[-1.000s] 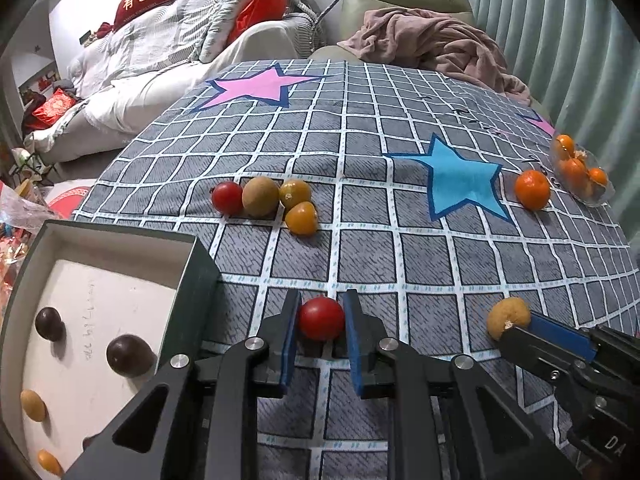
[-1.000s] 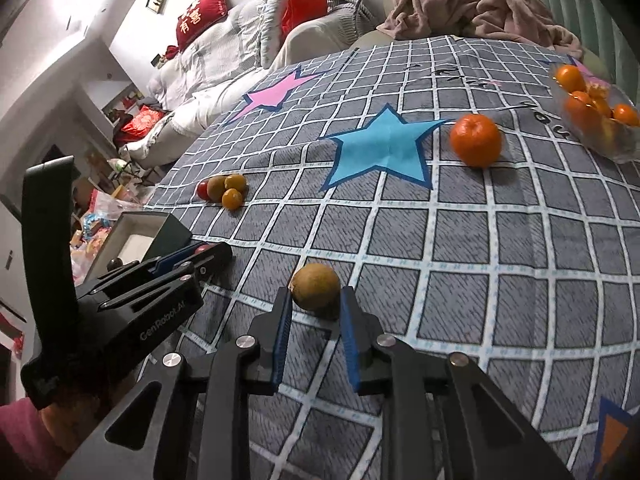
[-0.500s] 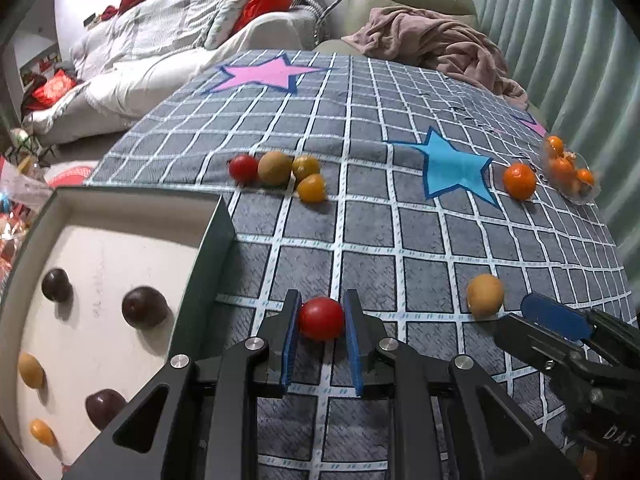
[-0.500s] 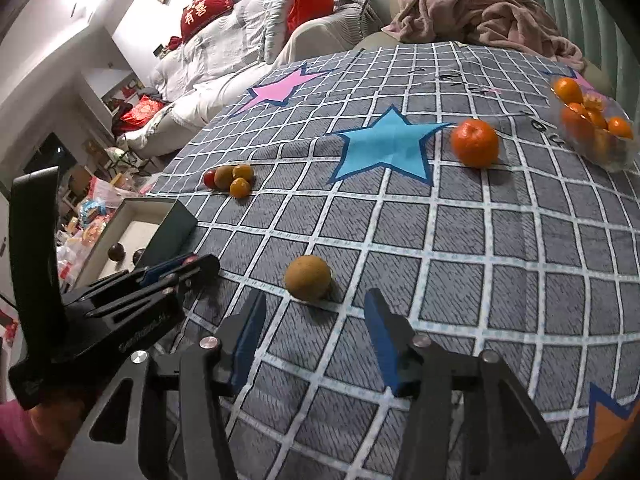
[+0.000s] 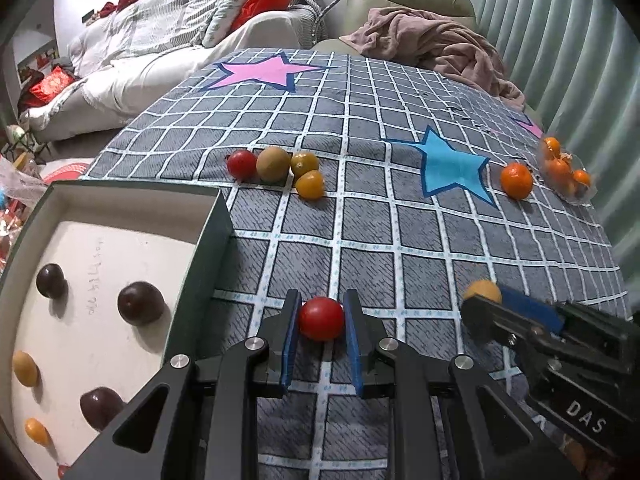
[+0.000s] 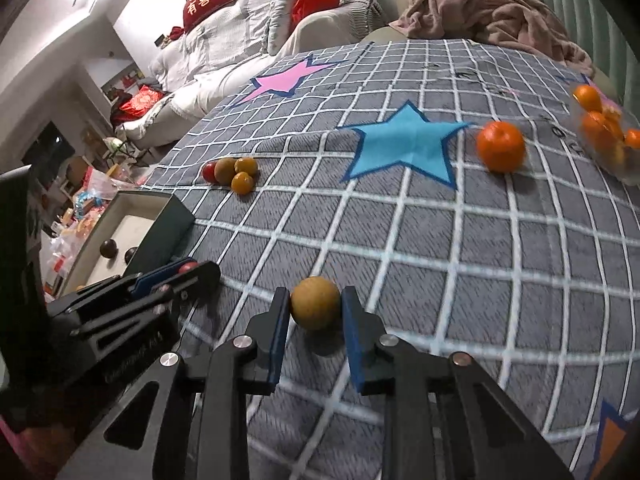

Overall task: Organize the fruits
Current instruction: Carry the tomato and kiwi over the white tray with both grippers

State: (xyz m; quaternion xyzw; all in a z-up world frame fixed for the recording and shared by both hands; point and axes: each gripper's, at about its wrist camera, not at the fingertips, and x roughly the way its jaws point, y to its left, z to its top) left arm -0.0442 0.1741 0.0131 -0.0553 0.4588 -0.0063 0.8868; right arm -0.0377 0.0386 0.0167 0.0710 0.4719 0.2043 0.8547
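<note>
Left gripper (image 5: 321,317) of mine is clamped on a red tomato (image 5: 321,319), both blue pads touching its sides, just beside the right wall of the open box (image 5: 208,252), which holds dark and yellow fruits on its white floor. My right gripper (image 6: 315,309) has its pads against a brown round fruit (image 6: 315,308) sitting on the checked cloth (image 6: 440,260), so I read it as gripped. Further back lie a cluster of four small fruits (image 5: 276,168), a lone orange (image 5: 516,180) and a clear tub of oranges (image 5: 568,172).
</note>
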